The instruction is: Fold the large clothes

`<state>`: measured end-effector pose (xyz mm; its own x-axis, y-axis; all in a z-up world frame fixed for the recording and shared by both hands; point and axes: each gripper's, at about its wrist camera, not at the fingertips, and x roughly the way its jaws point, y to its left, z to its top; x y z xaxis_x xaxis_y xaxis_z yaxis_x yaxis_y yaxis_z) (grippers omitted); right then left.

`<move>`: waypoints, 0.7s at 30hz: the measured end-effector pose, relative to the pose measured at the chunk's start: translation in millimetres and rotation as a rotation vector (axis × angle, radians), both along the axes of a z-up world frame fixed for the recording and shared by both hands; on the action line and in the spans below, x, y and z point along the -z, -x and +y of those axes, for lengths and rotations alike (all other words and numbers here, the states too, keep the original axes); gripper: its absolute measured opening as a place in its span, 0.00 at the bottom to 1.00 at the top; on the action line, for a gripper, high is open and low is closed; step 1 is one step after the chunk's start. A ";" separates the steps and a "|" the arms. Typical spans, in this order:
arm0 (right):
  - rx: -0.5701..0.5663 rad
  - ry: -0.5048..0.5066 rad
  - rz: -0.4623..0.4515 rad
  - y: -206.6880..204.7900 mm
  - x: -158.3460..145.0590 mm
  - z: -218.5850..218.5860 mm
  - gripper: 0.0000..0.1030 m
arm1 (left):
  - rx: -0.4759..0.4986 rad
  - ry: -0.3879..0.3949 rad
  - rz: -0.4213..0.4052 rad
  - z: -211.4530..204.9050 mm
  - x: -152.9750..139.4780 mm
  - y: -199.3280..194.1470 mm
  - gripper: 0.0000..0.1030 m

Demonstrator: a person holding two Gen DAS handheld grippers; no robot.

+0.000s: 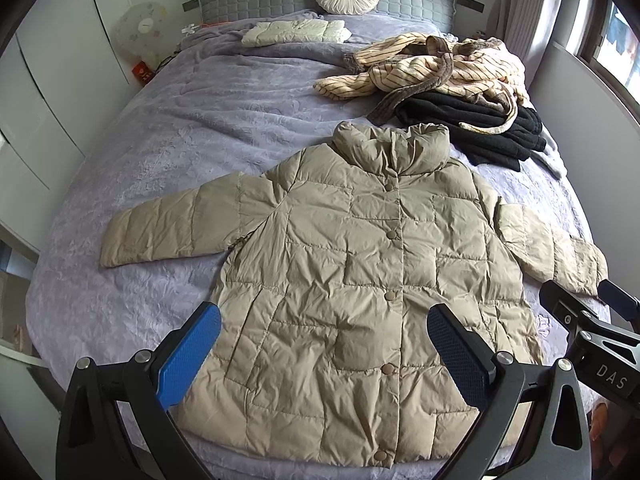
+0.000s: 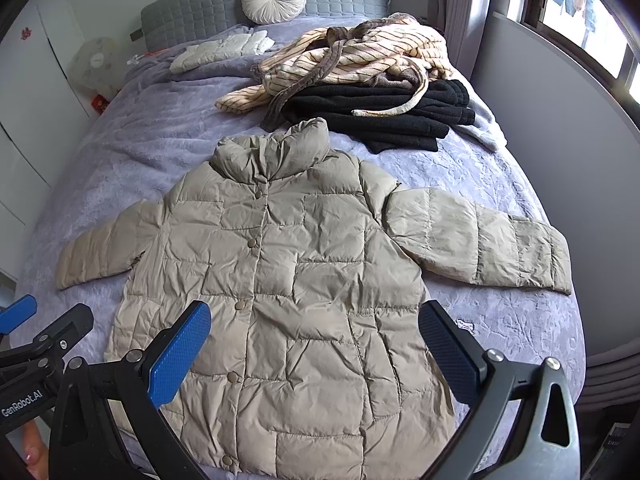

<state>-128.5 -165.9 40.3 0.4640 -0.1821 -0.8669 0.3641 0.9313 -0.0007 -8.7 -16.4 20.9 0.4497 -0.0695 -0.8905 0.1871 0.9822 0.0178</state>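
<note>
1. Above the hem, my left gripper (image 1: 324, 328) and right gripper (image 2: 314, 326) hang wide, empty.
2. The puffer jacket (image 1: 360, 264) lies flat on the bed (image 1: 168, 132), buttoned, sleeves out.
3. I'd pinch one sleeve (image 2: 480, 240) at its cuff and fold inward; padding probably springs back.

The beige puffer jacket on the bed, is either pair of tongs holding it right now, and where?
Nothing is held. Both the left tongs and the right tongs are open above the beige puffer jacket, gripping no part of it.
</note>
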 end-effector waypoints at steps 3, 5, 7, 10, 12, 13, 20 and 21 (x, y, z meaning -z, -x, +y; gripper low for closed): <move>0.003 -0.002 -0.001 -0.2 0.6 0.3 1.00 | -0.003 -0.001 0.002 2.1 0.0 -1.0 1.00; 0.004 -0.003 0.001 -1.0 -0.1 -0.2 1.00 | -0.003 -0.003 0.002 3.1 -0.1 -1.3 1.00; 0.004 -0.003 0.001 -0.8 0.4 0.3 1.00 | -0.002 -0.002 0.001 -1.1 0.8 2.6 1.00; 0.004 -0.002 0.000 -0.9 0.7 0.2 1.00 | -0.004 -0.002 0.000 -1.4 0.9 2.9 1.00; 0.006 -0.004 0.000 -0.5 1.6 1.1 1.00 | -0.004 -0.002 0.000 -1.1 0.9 3.0 1.00; 0.005 -0.004 0.001 -1.2 1.0 0.0 1.00 | -0.004 -0.002 -0.001 -1.5 0.7 2.8 1.00; 0.003 -0.003 0.001 -1.4 0.8 -1.2 1.00 | -0.003 -0.001 0.004 -2.1 0.8 3.2 1.00; 0.004 -0.001 0.002 -0.6 1.4 -0.6 1.00 | -0.001 -0.002 0.003 -2.1 1.2 3.6 1.00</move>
<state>-127.9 -166.5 38.9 0.4617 -0.1828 -0.8680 0.3682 0.9297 0.0000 -12.3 -18.5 19.7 0.4466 -0.0673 -0.8922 0.1865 0.9823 0.0193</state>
